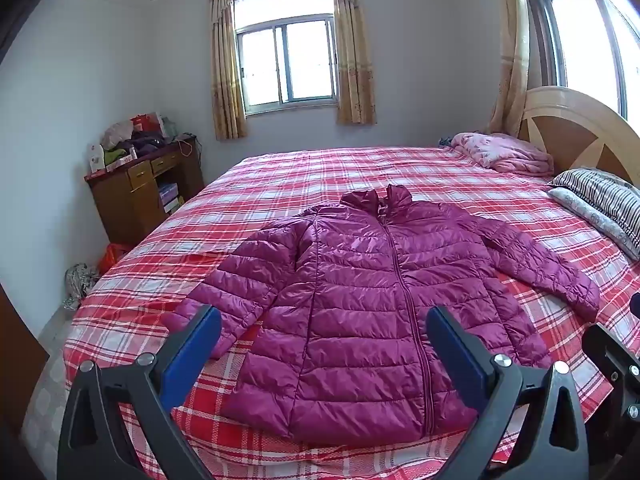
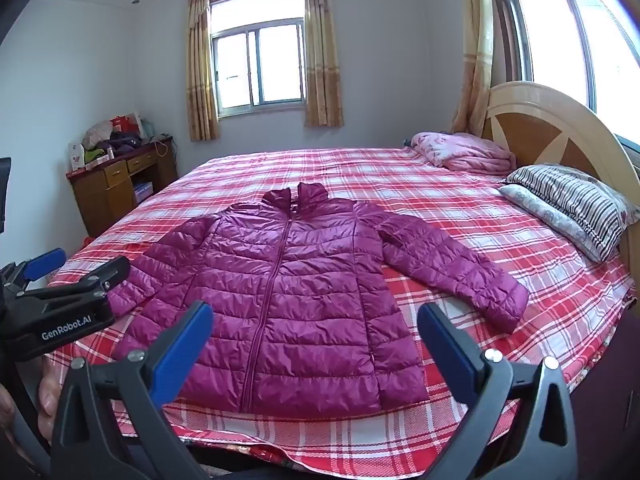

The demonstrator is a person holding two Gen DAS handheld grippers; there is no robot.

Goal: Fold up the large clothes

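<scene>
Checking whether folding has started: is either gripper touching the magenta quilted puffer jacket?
Apart. In each wrist view the left gripper and right gripper hang open, short of the magenta quilted puffer jacket lying flat.

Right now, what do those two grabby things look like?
Each tool is a black plastic fork with two blue flat pads and silver screws. The left tool and right tool look the same. From the right wrist view, white "GenRobot.AI" lettering shows on the left tool's black body.

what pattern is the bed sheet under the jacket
Red, white and grey plaid on the bed sheet, clearest in the right wrist view.
</scene>
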